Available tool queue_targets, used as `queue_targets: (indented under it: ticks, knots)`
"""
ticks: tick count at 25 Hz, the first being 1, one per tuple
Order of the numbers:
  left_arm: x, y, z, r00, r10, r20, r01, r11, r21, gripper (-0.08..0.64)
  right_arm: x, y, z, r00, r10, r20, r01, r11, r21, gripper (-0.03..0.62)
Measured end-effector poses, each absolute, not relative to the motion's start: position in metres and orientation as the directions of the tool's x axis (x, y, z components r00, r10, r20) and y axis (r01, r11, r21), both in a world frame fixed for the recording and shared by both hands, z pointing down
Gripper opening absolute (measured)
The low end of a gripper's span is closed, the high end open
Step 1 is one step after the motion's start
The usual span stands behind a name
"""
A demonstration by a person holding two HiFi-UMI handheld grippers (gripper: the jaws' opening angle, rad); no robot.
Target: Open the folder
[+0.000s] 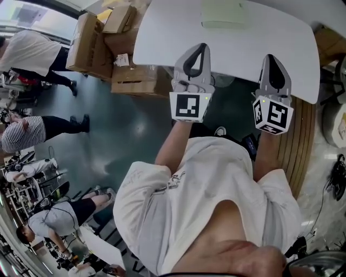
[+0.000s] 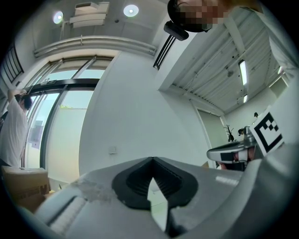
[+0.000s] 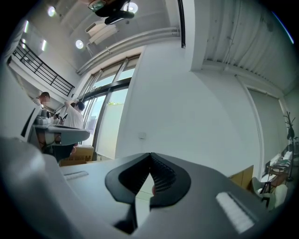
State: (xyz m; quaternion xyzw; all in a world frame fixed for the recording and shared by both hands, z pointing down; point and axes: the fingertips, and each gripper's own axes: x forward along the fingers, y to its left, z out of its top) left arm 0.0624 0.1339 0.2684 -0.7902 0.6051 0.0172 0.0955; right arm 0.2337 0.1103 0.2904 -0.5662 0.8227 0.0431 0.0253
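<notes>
In the head view a pale green folder (image 1: 223, 15) lies closed and flat at the far side of the white table (image 1: 162, 38). My left gripper (image 1: 197, 50) hovers over the table's near edge, well short of the folder, with its jaws together and nothing between them. To its right, my right gripper (image 1: 272, 58) is at about the same distance from the folder, also shut and empty. In the left gripper view the jaws (image 2: 152, 158) meet at the tips against a white wall. The right gripper view shows its jaws (image 3: 150, 154) closed the same way.
Cardboard boxes (image 1: 92, 38) are stacked on the floor left of the table, one (image 1: 135, 81) right by its near left corner. Several people stand at the far left (image 1: 27, 51). A slatted wooden surface (image 1: 300, 146) lies at the right.
</notes>
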Motion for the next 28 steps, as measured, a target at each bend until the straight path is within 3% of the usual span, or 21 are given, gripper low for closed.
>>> queue_targets:
  ticks: [12,28]
  knots:
    - [0.059,0.088,0.284,0.280,-0.950,-0.137,-0.957,-0.264,-0.122,-0.006,0.236,0.066,0.302,-0.331,-0.940,-0.086,-0.943,0.328,0.052,0.002]
    - [-0.020,-0.050,0.287,0.302,-0.943,-0.140,-0.953,-0.293,-0.078,-0.006,0.156,-0.069,0.303,-0.311,-0.949,-0.045,-0.946,0.305,0.109,0.002]
